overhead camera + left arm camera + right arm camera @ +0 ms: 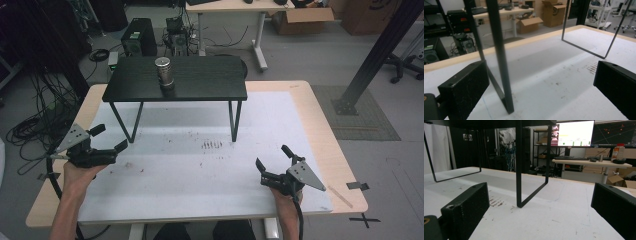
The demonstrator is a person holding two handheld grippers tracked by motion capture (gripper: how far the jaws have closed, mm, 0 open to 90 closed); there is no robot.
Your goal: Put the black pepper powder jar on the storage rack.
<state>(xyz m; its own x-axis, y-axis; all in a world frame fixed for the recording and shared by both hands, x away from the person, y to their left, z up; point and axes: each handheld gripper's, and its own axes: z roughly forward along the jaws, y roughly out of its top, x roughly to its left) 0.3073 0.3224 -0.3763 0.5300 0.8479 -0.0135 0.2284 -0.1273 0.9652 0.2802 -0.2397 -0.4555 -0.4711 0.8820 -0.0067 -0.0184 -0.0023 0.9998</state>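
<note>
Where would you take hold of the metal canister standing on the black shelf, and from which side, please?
Probably around the ribbed middle of the metal canister, jaws level, coming from the near, person's side. It stands upright near the middle of the black shelf, nothing beside it. Both the left gripper and right gripper are open.

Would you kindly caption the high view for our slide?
Both open tools rest low while a metal canister stands on the black stand.

A ribbed metal cylinder (pixel 164 72) stands on a small black wire-legged shelf (pixel 200 87), left of its middle, at the far end of the white-topped wooden table (pixel 200 190).
</note>
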